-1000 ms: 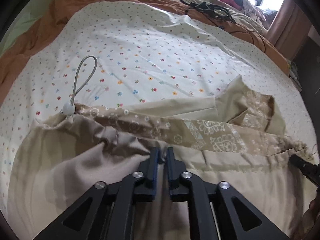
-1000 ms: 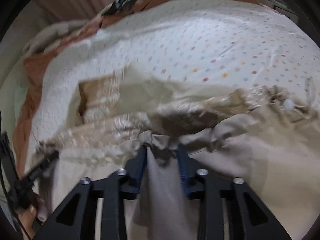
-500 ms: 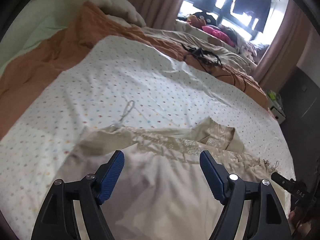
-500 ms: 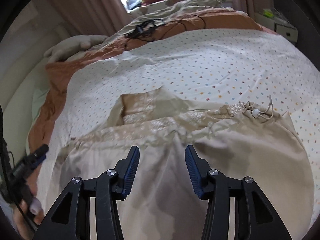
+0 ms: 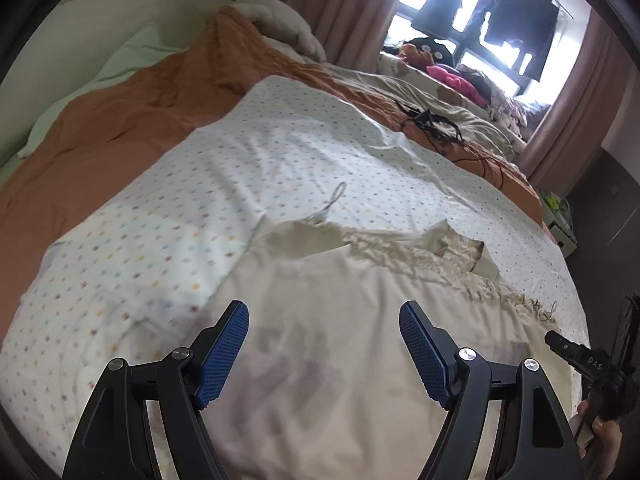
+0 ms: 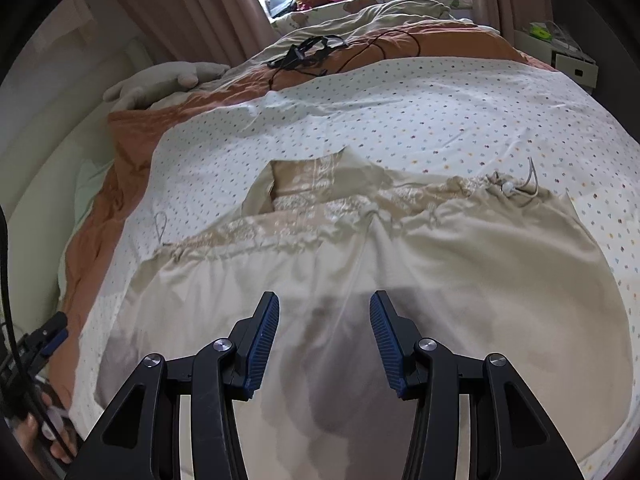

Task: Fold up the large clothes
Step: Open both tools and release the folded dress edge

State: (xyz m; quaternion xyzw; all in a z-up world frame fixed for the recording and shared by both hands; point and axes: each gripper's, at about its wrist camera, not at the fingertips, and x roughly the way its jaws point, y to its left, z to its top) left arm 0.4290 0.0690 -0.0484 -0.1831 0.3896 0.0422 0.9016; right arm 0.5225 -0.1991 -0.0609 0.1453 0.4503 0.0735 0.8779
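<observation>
A large beige garment [image 5: 340,300] with a patterned trim band and a drawstring loop [image 5: 334,200] lies spread on the dotted white sheet [image 5: 280,152]. It also shows in the right wrist view [image 6: 440,260], with the trim [image 6: 304,200] at its far edge and a cord with a white toggle [image 6: 510,188]. My left gripper [image 5: 324,332] is open and empty above the garment's near part. My right gripper [image 6: 324,320] is open and empty above the garment's middle. The right gripper also shows in the left wrist view [image 5: 580,356] at the right edge.
An orange blanket [image 5: 100,128] lies along the left and far side of the bed. A tangle of black cables [image 5: 432,124] lies on it at the far end, seen also in the right wrist view [image 6: 316,50]. A grey plush toy [image 6: 160,84] lies far left. A white cabinet [image 6: 572,64] stands right.
Both grippers were shut on the garment's gathered edge a second ago. They have opened, let the cloth go and lifted back. The garment now lies flat on the sheet.
</observation>
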